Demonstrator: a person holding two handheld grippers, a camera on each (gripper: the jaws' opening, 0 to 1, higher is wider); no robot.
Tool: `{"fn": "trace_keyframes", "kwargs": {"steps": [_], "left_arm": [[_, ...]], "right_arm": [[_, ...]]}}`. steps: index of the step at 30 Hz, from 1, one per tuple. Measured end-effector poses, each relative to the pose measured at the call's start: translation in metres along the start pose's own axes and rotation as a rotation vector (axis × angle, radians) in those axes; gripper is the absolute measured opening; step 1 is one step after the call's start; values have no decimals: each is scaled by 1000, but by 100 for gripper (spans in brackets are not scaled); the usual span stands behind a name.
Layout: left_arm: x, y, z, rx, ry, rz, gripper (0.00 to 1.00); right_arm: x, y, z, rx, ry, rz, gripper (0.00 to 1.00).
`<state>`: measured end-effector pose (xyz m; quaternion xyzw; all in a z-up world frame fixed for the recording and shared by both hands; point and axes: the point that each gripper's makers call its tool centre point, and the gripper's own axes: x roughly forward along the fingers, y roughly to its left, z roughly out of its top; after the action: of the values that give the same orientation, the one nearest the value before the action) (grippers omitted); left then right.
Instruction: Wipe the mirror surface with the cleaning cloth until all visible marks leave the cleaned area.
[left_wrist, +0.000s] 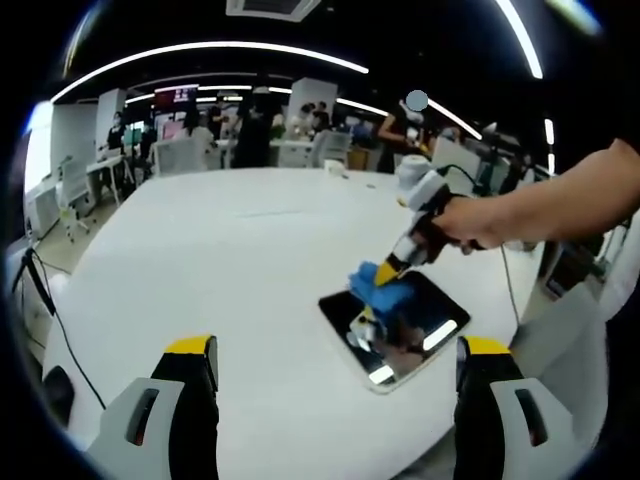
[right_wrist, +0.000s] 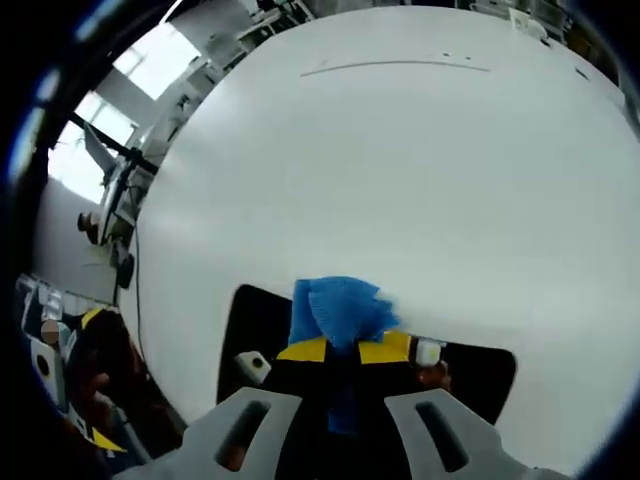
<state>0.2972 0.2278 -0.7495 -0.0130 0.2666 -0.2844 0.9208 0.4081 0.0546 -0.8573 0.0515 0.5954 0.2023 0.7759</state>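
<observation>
Right tongs (right_wrist: 343, 352) clamp the blue cloth (right_wrist: 338, 308), pressing it onto the mirror (left_wrist: 395, 325) on the tabletop (left_wrist: 240, 260); left tongs (left_wrist: 335, 350) gape wide, short of the mirror.

Cloth (right_wrist: 340, 312) hides mirror (right_wrist: 255, 330) middle; marks can't be made out.

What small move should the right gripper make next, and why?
Probably sweep the blue cloth across the mirror toward its uncovered part. The right gripper presses the cloth at one edge, and most of the mirror surface lies beyond it.
</observation>
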Motion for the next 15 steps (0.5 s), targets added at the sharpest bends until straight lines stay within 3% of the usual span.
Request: {"fn": "trace_keyframes", "kwargs": {"steps": [15], "left_arm": [[0,-1,1,14,2,3,100]], "right_arm": [[-3,2,-2,-3,6,11,4]]}}
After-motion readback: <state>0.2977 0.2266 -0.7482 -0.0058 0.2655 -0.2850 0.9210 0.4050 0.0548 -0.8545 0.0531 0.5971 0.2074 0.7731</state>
